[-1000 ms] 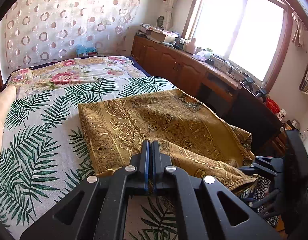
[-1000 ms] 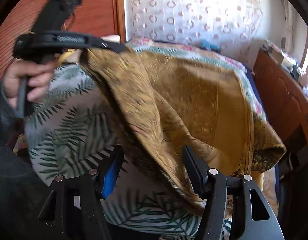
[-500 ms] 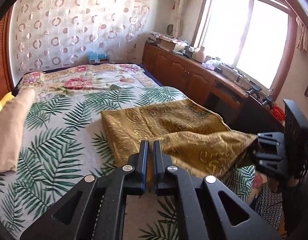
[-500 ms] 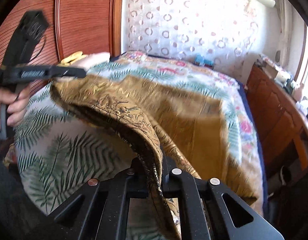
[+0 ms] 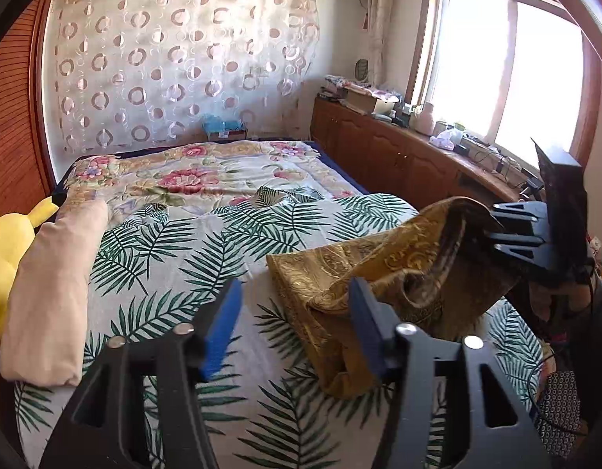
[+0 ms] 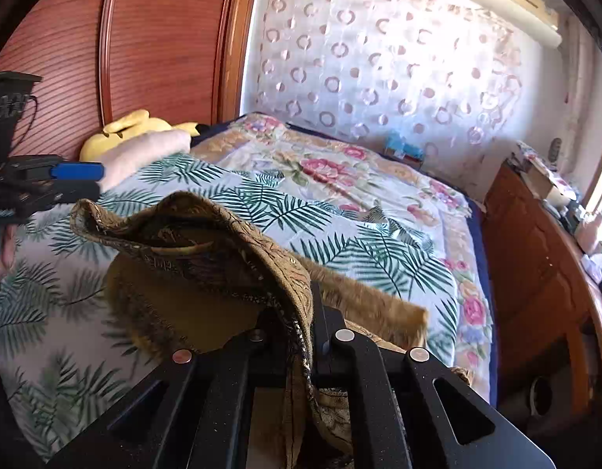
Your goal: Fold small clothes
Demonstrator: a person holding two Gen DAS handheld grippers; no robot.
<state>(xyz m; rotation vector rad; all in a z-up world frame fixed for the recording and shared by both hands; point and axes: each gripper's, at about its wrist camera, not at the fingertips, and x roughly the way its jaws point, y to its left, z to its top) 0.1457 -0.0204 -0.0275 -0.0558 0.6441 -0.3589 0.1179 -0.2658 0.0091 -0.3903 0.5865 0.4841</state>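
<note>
The gold brocade cloth [image 6: 207, 234] is pinched in the right gripper [image 6: 301, 336] above the near edge of the bed [image 5: 207, 242]. The left gripper [image 5: 297, 308] has just been spread, apparently with nothing between the pads. The fold could easily get dragged crooked.

Shiny golden brocade cloth [image 5: 383, 269]; glossy reddish wooden cabinets [image 5: 383, 156].

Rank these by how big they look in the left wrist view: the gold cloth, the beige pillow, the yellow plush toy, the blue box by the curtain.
1. Gold cloth, though it lies nearest the camera.
2. Beige pillow, not far behind.
3. Yellow plush toy, partly cut off at the edge.
4. Blue box, far off.
</note>
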